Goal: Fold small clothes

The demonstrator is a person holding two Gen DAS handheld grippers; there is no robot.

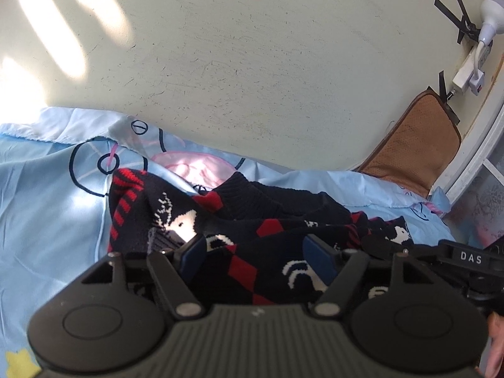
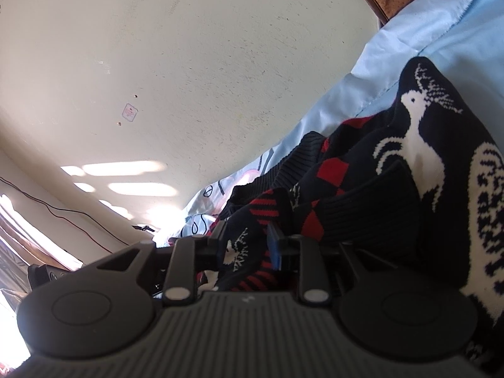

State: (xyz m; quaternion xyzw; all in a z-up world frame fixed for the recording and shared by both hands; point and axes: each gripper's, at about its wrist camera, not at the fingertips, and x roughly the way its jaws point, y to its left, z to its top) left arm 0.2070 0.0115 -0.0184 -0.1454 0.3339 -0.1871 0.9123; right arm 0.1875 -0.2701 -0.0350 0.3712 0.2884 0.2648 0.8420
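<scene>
Sweater (image 1: 252, 220) lies bunched under both our grippers; left gripper (image 1: 256, 249) jaws apart over it, right gripper (image 2: 249, 242) clamped on a fold.

I am looking at a bed spread with a light blue sheet (image 1: 47, 214) printed with dark circles and a pink shape. A dark knitted sweater (image 1: 252, 245) with red diamonds and white birds is lying crumpled directly on it, near me. At the far right, a brown mesh cushion (image 1: 419, 148) is leaning against the wall.
</scene>
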